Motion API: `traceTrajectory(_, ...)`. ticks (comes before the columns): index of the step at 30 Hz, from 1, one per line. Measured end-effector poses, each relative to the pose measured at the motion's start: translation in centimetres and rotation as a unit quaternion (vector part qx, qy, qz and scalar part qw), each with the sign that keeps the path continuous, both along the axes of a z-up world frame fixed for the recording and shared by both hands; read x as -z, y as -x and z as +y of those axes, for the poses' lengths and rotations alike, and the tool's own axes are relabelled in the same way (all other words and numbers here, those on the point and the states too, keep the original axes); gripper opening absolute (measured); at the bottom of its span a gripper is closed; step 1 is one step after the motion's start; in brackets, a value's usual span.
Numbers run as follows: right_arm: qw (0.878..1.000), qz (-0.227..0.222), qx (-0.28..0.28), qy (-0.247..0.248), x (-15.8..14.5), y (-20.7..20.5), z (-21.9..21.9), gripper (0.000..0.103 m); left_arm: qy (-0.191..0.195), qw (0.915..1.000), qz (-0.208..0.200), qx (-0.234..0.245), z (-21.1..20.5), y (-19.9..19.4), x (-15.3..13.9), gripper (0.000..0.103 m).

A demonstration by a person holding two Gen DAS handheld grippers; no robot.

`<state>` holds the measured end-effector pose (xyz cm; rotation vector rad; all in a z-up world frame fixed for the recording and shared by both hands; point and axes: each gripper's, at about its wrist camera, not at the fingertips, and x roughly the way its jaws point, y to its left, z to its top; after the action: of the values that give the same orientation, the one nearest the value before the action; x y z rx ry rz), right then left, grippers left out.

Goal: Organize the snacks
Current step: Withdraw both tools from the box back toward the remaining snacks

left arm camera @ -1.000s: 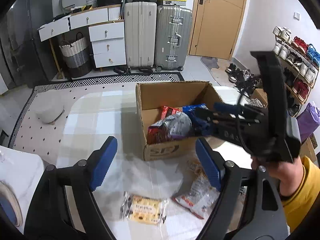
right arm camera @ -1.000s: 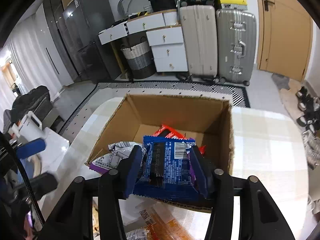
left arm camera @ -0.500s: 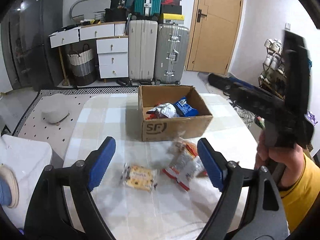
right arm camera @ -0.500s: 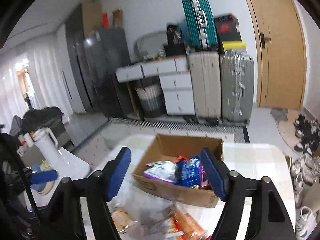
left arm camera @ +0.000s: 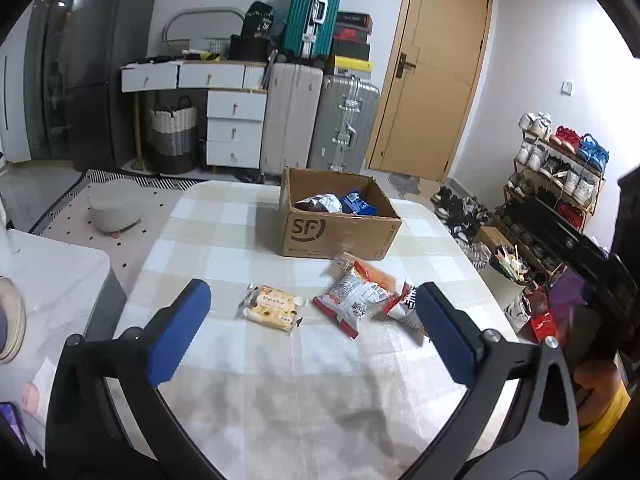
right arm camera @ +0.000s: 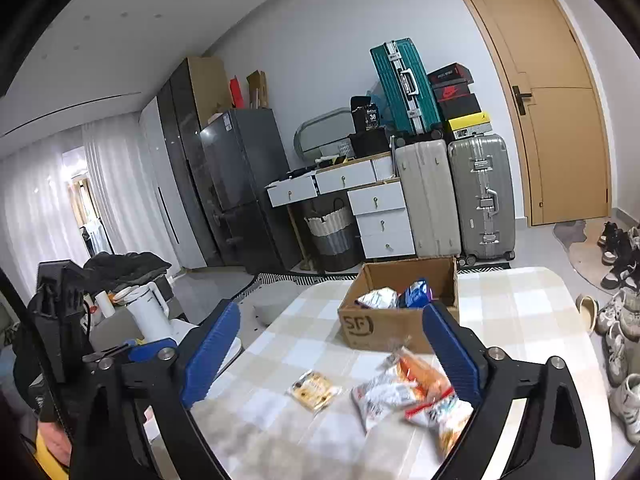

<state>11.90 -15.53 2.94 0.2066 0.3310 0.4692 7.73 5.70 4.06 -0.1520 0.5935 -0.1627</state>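
My left tool (left arm camera: 312, 332) hangs over the near table (left arm camera: 280, 400) with its blue pads spread wide, gripping nothing. My right tool (right arm camera: 332, 354) is spread too and empty. Just past the pads lie the loose snacks: a yellow biscuit pack (left arm camera: 273, 307) at frame centre, and right of it a red-and-white bag (left arm camera: 352, 298) overlapping an orange packet (left arm camera: 374, 274). Farther back, upper centre, the cardboard box (left arm camera: 336, 232) holds a silver bag (left arm camera: 320, 202) and a blue packet (left arm camera: 358, 204).
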Motion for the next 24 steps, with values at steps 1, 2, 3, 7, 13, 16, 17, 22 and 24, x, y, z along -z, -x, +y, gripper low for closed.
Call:
traceTrajectory(1, 1.0, -0.002, 0.002, -0.002, 0.1, 1.0, 0.0, 0.096, 0.002, 1.0, -0.003, -0.001, 0.2, 0.6, 0.0, 0.102)
traceTrajectory(2, 1.0, -0.004, 0.001, -0.004, 0.3, 2.2, 0.0, 0.097, 0.005, 1.0, -0.004, -0.003, 0.5, 1.1, 0.1, 0.102)
traceTrajectory(3, 1.0, -0.004, 0.001, -0.004, 0.4, 3.0, 0.0, 0.097, 0.007, 1.0, -0.005, -0.004, 0.8, 1.8, 0.2, 0.102)
traceTrajectory(7, 1.0, -0.006, 0.005, -0.001, 1.1, 5.7, 0.2, 0.097, 0.009, 1.0, -0.003, 0.0, 1.0, 3.3, 1.0, 0.102)
traceTrajectory(13, 1.0, 0.012, 0.008, -0.008, 2.8, 7.2, -0.2, 0.097, 0.0, 1.0, -0.008, 0.004, 0.4, 4.9, 2.2, 0.102)
traceTrajectory(16, 1.0, 0.019, 0.01, -0.013, 4.0, 7.6, -0.9, 0.097, -0.008, 0.9999, -0.011, 0.003, -0.3, 5.5, 3.3, 0.102)
traceTrajectory(17, 1.0, 0.022, 0.011, -0.013, 4.4, 7.6, -1.1, 0.097, -0.009, 0.9999, -0.01, 0.004, -0.6, 5.3, 3.6, 0.102)
traceTrajectory(22, 0.999, 0.029, 0.018, -0.007, 6.1, 7.8, -2.1, 0.097, -0.021, 0.9998, -0.001, 0.008, -2.1, 4.7, 5.4, 0.102)
traceTrajectory(24, 0.999, 0.032, 0.022, -0.004, 6.8, 7.9, -2.5, 0.097, -0.027, 0.9996, -0.001, 0.001, -2.6, 4.2, 6.1, 0.102)
